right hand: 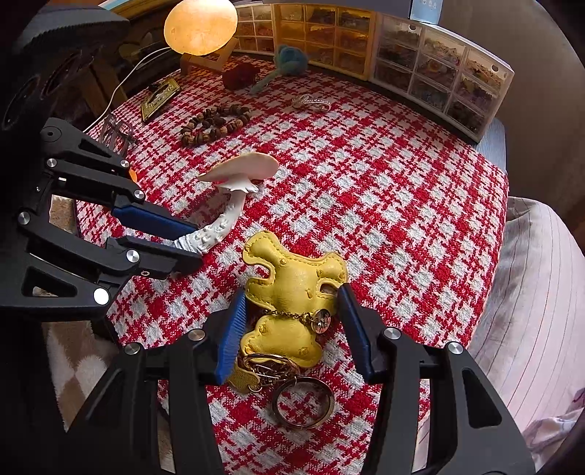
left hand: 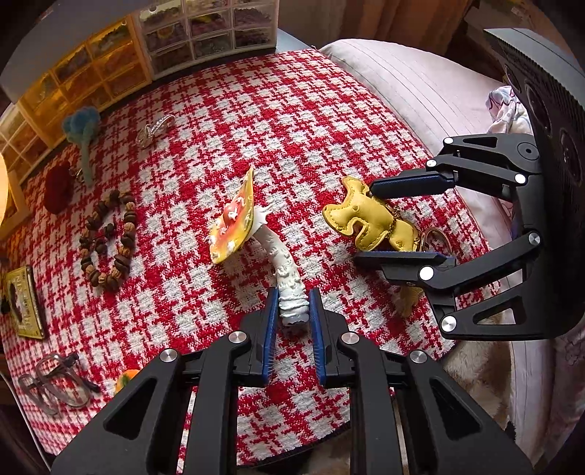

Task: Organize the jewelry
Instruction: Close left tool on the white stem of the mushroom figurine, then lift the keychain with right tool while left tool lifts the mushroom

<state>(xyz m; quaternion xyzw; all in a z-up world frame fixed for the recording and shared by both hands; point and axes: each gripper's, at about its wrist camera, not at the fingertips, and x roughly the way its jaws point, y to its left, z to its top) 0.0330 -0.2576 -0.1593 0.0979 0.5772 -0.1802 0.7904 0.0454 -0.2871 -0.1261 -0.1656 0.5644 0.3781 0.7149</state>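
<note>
My left tongs (left hand: 291, 310) are clamped narrow on the white stem base of the mushroom ornament (left hand: 252, 234), both blue pads pressing it. Its orange-yellow cap tilts up off the red-and-white checked cloth (left hand: 329, 128), near the middle of the desk. My right tongs (right hand: 292, 329) sit half-wide around the yellow leather keychain (right hand: 292, 288). Left pad touches its edge; right pad looks just beside it, contact there I cannot tell. The keychain lies flat near the desk's right edge, as the left wrist view shows it, chain and charm across its waist, gold key ring (right hand: 303, 402) trailing behind on the cloth toward me.

Other items on the cloth: wooden bead bracelet (left hand: 109, 241) toward the left side, dark red pom-pom (left hand: 58, 190) and blue felt flower (left hand: 82, 135) beyond it, silver bangle (left hand: 153, 129) near the far edge. Glasses (left hand: 55, 380) at the near left corner, small gold-framed card (left hand: 25, 307) beside them at the left edge. Drawer organizers (left hand: 212, 33) line the far edge, amber ones to the left. Glowing round lamp (right hand: 199, 25) at the far left corner.
</note>
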